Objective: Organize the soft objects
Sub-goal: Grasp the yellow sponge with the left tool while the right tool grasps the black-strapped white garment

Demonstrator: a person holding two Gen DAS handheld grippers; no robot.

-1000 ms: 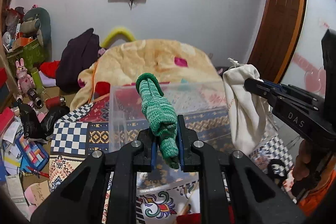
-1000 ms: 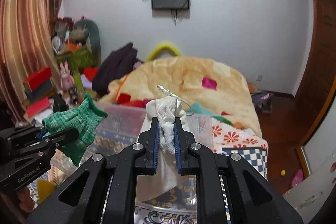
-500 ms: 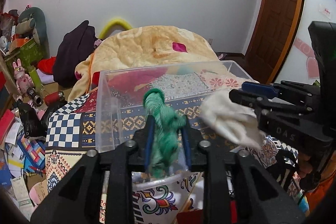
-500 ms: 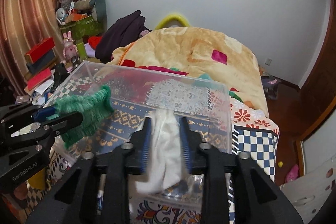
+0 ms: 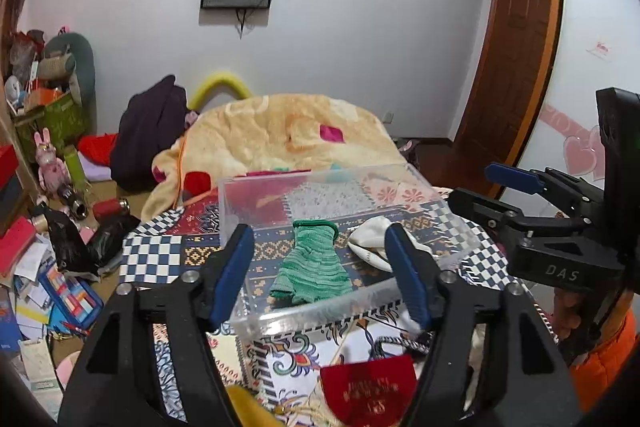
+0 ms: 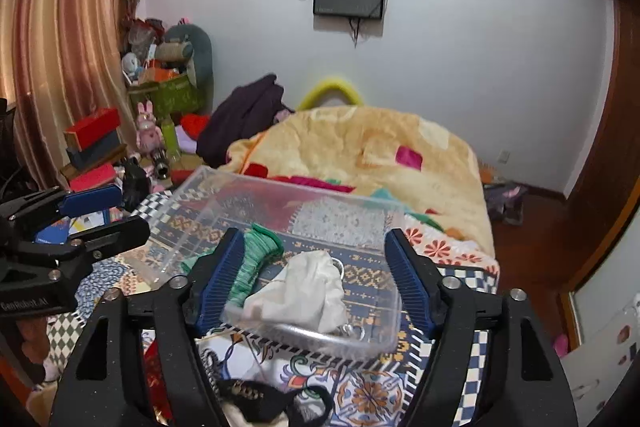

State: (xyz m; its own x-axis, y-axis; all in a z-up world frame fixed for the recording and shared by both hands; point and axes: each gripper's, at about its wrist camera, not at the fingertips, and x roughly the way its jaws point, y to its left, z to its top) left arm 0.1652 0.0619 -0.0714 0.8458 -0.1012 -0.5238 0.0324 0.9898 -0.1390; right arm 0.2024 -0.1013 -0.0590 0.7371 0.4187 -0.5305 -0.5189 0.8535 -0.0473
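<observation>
Green knit glove and white cloth pouch lie side by side inside clear bin. Left gripper jaws apart, empty; right gripper jaws apart, empty, both just short of bin's near rim.

Risk: lowering either gripper could knock light bin along bed. Red pouch near bin's front wall looks next; cord tangle beside it may snag. Open room above bin; crowded in front.

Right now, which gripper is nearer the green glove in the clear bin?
Left. The open left gripper frames the green glove directly; the open right gripper sits beside it, over the white cloth bag.
</observation>
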